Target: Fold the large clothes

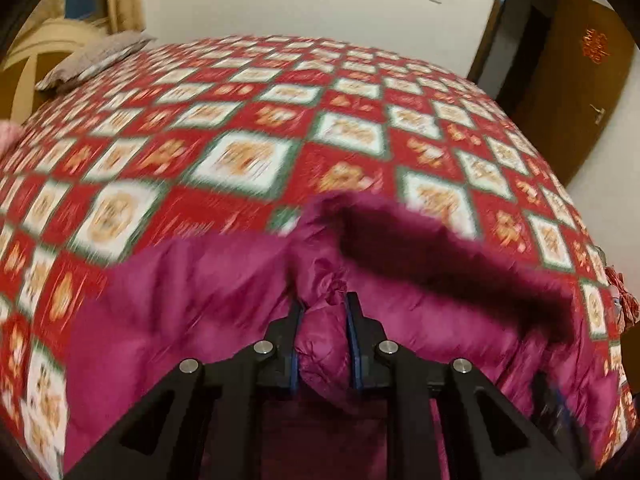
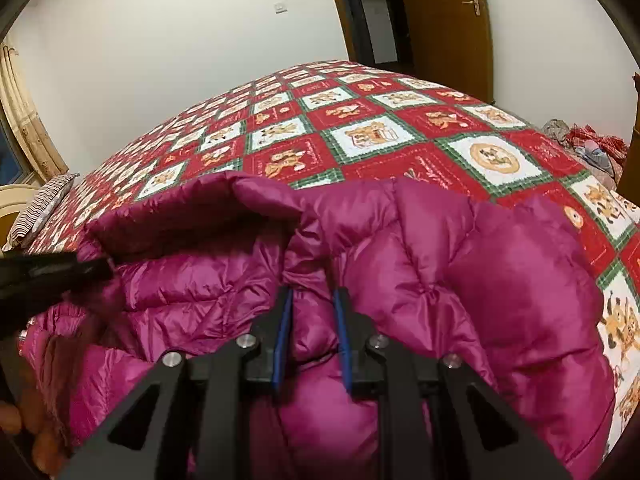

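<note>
A magenta quilted down jacket [image 2: 460,280] lies bunched on the bed near me. In the right wrist view my right gripper [image 2: 312,294] is shut on a puffy fold of the jacket, its blue pads pressing both sides. The left wrist view is blurred; there my left gripper [image 1: 323,300] is shut on a bunched fold of the same jacket [image 1: 200,280]. The left gripper [image 2: 108,266] also shows at the left edge of the right wrist view, its black tip pinching the jacket's edge.
The bed carries a red, white and green patchwork quilt [image 2: 360,136]. A striped pillow [image 2: 40,212] lies at its far left end. A brown door [image 2: 440,20] stands beyond the bed, and a heap of clothes [image 2: 588,140] sits at the right edge.
</note>
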`<state>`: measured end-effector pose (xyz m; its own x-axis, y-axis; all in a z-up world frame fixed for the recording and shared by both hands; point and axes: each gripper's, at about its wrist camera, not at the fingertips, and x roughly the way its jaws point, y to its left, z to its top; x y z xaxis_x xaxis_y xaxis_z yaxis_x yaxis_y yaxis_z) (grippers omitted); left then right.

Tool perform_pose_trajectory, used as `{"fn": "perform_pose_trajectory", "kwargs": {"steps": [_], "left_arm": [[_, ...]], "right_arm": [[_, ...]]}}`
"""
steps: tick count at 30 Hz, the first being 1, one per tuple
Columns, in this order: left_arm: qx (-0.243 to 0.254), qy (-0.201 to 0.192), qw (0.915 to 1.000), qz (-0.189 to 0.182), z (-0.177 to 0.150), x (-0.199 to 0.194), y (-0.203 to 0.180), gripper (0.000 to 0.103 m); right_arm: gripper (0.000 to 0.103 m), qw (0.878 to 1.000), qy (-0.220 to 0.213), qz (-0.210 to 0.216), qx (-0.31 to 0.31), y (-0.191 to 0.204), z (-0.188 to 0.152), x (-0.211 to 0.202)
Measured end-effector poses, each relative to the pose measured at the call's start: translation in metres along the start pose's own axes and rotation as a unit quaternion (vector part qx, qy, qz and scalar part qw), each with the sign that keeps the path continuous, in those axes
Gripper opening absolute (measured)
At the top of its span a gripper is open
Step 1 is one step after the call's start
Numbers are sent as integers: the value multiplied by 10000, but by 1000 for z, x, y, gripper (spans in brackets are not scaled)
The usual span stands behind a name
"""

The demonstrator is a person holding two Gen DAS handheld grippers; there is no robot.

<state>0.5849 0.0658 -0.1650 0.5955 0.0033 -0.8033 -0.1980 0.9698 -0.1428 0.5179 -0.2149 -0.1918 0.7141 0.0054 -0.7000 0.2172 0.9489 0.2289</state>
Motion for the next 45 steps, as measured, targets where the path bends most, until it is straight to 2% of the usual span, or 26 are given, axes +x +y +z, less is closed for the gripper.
{"fn": "perform_pose_trajectory", "kwargs": {"steps": [5, 8, 11, 15, 16, 19, 21, 23, 26, 30, 31, 32, 33, 35, 38, 40, 41, 42, 44, 45], "left_arm": [[-466, -109, 9983, -346, -31, 5, 23, 20], [-683, -521, 9951, -500, -45, 2, 27, 20], [-920, -577, 9915, -716, -48, 4, 36, 20], [-943, -628, 9906, -770, -49, 3, 36, 20], [-951, -639, 9903, -783, -48, 3, 36, 20], [-939, -662, 9904, -763, -49, 2, 34, 20], [-912, -669, 9909, -735, -49, 2, 34, 20], [-927, -669, 9906, -757, -50, 2, 35, 20], [-959, -669, 9898, -812, -51, 2, 37, 20], [-1055, -651, 9871, -1010, -51, 2, 40, 21], [-1077, -622, 9862, -1089, -50, 2, 41, 21], [-1100, -592, 9852, -1171, -50, 2, 44, 21], [-1133, -516, 9838, -1287, -51, -1, 47, 21], [-1029, -400, 9858, -1263, -51, -14, 49, 21], [-493, -915, 9909, -854, -50, -55, 42, 24], [-218, -1409, 9860, -861, -41, -82, 35, 30], [-149, -1518, 9843, -887, -33, -87, 31, 44], [-79, -1592, 9833, -882, -21, -91, 23, 64], [34, -1496, 9854, -810, 12, -86, -4, 79], [103, -1383, 9865, -877, 23, -79, -10, 79]], "right_arm": [[21, 10000, 26, -13, -9, 1, 0, 1], [21, 10000, 44, -25, -29, 1, 0, 2], [23, 9999, 75, -27, -61, 1, 1, 3], [27, 9995, 252, -126, -130, 3, 5, -4], [29, 9996, 139, -214, -151, 2, 6, -16], [33, 9968, -657, -388, -240, 7, 18, -61], [35, 9959, -823, -288, -243, 16, 37, -69], [36, 9978, -606, -133, -217, 29, 61, -53], [36, 9998, -150, -48, -91, 39, 77, -17], [36, 9956, 931, 7, -74, 32, 48, 29], [36, 9948, 1003, 70, -189, 29, 34, 32], [36, 9961, 708, 89, -525, 31, 26, 27], [36, 9949, 637, 49, -781, 33, 21, 26], [36, 9941, 572, 41, -925, 33, 17, 27], [37, 9926, 550, -90, -1081, 38, 11, 29], [37, 9926, 505, -73, -1106, 38, 7, 28], [37, 9932, 495, -17, -1058, 37, 8, 27], [37, 9937, 489, 37, -1011, 35, 10, 26], [37, 9943, 476, 109, -948, 33, 14, 24], [37, 9944, 464, 111, -945, 32, 13, 23]]}}
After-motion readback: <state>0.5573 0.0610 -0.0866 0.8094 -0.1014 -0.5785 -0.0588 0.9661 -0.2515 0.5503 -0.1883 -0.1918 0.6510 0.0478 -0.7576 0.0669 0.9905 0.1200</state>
